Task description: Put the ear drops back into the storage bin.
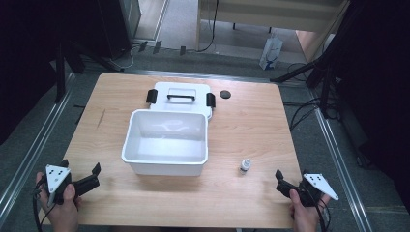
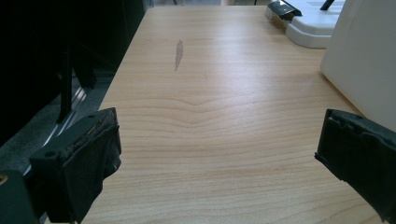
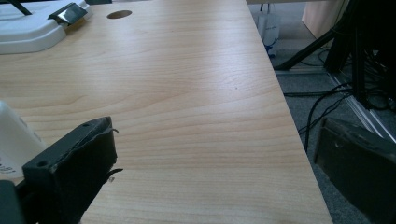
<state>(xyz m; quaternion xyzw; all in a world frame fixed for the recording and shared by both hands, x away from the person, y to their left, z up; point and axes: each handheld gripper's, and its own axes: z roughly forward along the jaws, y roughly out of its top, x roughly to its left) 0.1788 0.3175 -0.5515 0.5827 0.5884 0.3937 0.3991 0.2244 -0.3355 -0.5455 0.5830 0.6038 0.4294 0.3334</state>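
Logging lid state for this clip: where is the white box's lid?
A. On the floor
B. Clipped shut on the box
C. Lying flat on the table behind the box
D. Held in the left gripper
C: the lid lies on the table behind the open box, clear of both grippers.

Wooden table (image 1: 251, 130): bin (image 1: 167, 142), lid (image 1: 181, 99), bottle (image 1: 245, 166)

We count one white tub (image 1: 166, 143), one white lid (image 1: 181, 98) with two black latches and one handle, one small bottle (image 1: 245, 166), and one round black hole (image 1: 225, 94) in one wooden surface (image 1: 251, 130); we hold two tools
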